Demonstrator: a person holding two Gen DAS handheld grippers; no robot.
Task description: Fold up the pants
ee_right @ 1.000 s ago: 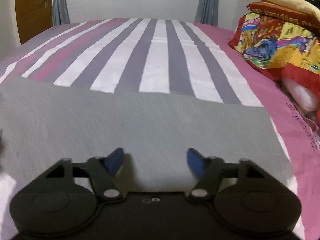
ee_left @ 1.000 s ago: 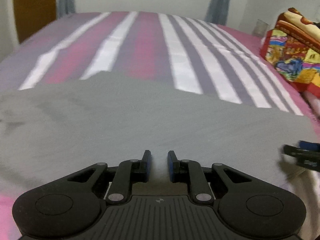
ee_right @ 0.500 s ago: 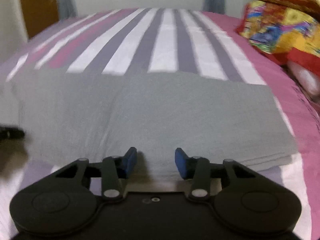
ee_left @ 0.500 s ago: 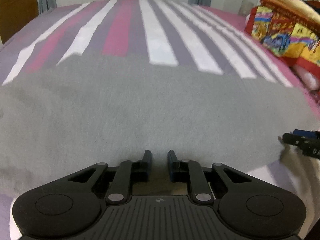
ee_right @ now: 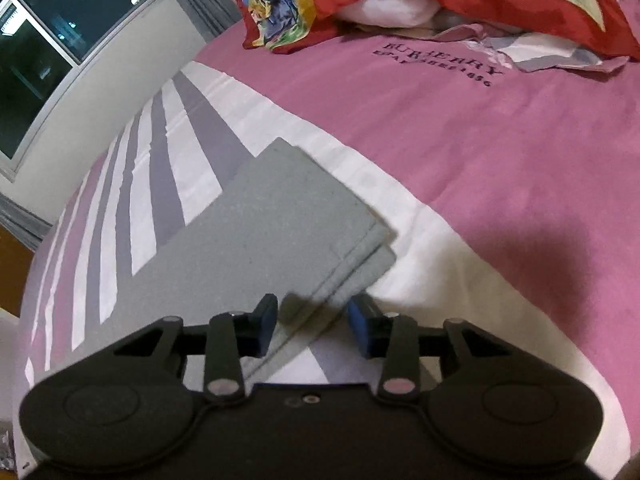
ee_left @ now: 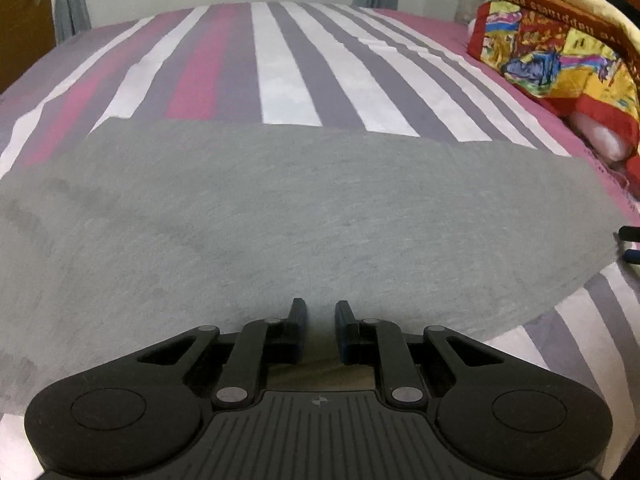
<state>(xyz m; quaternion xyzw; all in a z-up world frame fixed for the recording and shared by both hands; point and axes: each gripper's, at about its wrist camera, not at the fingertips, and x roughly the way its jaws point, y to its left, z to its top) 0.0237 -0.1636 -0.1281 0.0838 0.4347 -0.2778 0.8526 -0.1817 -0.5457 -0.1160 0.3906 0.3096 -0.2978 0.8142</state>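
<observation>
The grey pants (ee_left: 280, 216) lie folded flat across the striped bed. In the left wrist view my left gripper (ee_left: 320, 314) sits at their near edge, its jaws a small gap apart with nothing between them. In the right wrist view the pants (ee_right: 280, 220) show a layered corner. My right gripper (ee_right: 312, 322) is open, straddling the near edge of that corner without gripping it. The right gripper's fingers (ee_left: 630, 244) also show at the right edge of the left wrist view.
The bed cover (ee_left: 280, 64) has pink, white and purple stripes and a pink border (ee_right: 480, 128). A colourful folded blanket (ee_left: 560, 52) and pillows lie at the right. A window (ee_right: 52, 28) and curtains are beyond the bed.
The right gripper swung round to the pants' right corner and tilted. The left gripper stayed at the near edge, its view now a little higher. The pants lie still.
</observation>
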